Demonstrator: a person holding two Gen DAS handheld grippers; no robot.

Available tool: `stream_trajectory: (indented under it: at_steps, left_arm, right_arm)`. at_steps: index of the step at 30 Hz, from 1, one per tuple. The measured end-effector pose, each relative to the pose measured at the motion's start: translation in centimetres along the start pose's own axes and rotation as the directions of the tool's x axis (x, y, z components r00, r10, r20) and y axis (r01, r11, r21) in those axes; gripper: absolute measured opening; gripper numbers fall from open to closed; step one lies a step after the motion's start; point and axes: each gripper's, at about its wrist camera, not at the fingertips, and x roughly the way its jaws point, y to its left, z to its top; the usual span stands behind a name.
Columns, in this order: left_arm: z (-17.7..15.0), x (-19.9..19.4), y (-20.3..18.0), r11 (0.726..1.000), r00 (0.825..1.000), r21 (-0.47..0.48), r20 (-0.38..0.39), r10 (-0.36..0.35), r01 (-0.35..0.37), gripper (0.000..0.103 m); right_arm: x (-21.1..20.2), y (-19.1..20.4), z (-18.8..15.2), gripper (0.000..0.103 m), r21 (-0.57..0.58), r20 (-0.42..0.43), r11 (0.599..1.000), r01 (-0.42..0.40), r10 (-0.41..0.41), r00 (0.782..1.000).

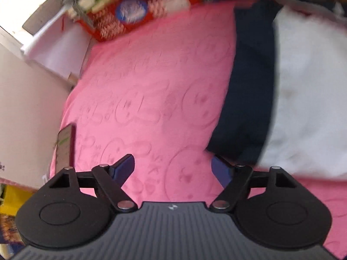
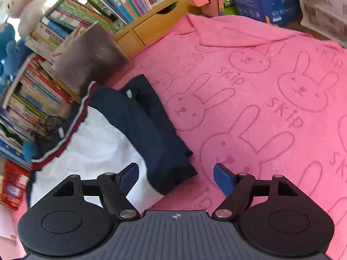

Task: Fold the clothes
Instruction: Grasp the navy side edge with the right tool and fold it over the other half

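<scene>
Right gripper [image 2: 176, 176] fingers spread above navy-and-white garment [image 2: 121, 130], pink bunny blanket [image 2: 271, 97], bookshelf [image 2: 65, 32] behind

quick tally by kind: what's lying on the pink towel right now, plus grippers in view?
Garments: 1, the navy and white garment
Phones: 1, the phone at the pink towel's edge
Grippers: 2, the left gripper and right gripper, both open and holding nothing
Total: 4

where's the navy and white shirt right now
The shirt lies on the pink bunny towel, left in the right wrist view beside the bookshelf, right in the left view.
</scene>
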Motion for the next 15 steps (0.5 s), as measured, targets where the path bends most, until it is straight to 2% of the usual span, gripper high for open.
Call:
stream_trajectory:
  at_steps: [2, 3, 5, 7, 9, 10, 12, 13, 14, 15]
  left_arm:
    - [0.2, -1.2, -0.6, 0.999, 0.999, 0.001, 0.032, -0.042, 0.042, 0.081]
    - [0.3, -1.8, -1.9, 0.995, 0.993, 0.03, 0.059, -0.1, 0.098, 0.082]
    - [0.5, -2.5, -5.4, 0.975, 0.973, 0.104, 0.096, -0.209, 0.199, 0.084]
    - [0.5, -2.9, -8.7, 0.947, 0.949, 0.174, 0.119, -0.292, 0.27, 0.084]
    - [-0.2, -2.5, -11.5, 0.931, 0.941, 0.224, 0.114, -0.319, 0.288, 0.087]
    - [-0.7, -1.4, -12.9, 0.926, 0.948, 0.248, 0.075, -0.31, 0.283, 0.088]
    - [-1.8, -0.4, -13.5, 0.928, 0.95, 0.245, 0.066, -0.306, 0.282, 0.098]
    - [-1.9, -0.3, -13.4, 0.926, 0.949, 0.241, 0.057, -0.311, 0.289, 0.1]
    - [-1.8, -0.4, -13.1, 0.924, 0.947, 0.237, 0.045, -0.318, 0.299, 0.099]
    - [-1.7, -0.6, -12.3, 0.925, 0.944, 0.218, 0.037, -0.326, 0.311, 0.099]
  right_arm:
    - [0.7, 0.2, 0.0, 0.077, 0.01, -0.01, 0.999, -0.037, 0.037, 0.999]
    - [1.2, 0.4, 0.0, 0.078, 0.013, -0.013, 0.999, -0.05, 0.05, 0.999]
    - [1.9, 0.7, 0.3, 0.084, 0.043, 0.003, 0.997, -0.071, 0.071, 0.997]
    - [2.5, 1.0, 0.6, 0.085, 0.082, 0.025, 0.993, -0.087, 0.085, 0.996]
    - [2.2, 1.6, 1.0, 0.085, 0.087, 0.007, 0.99, -0.113, 0.113, 0.994]
    - [1.9, 1.8, 1.0, 0.085, 0.072, 0.018, 0.989, -0.132, 0.131, 0.991]
    - [2.1, 1.4, 1.0, 0.086, 0.055, 0.032, 0.991, -0.122, 0.12, 0.992]
    - [2.7, 1.0, 1.2, 0.085, 0.082, 0.028, 0.991, -0.105, 0.103, 0.994]
    - [2.9, 0.8, 1.4, 0.08, 0.105, 0.034, 0.989, -0.103, 0.1, 0.994]
    - [3.1, 0.7, 1.6, 0.07, 0.128, 0.041, 0.987, -0.101, 0.097, 0.995]
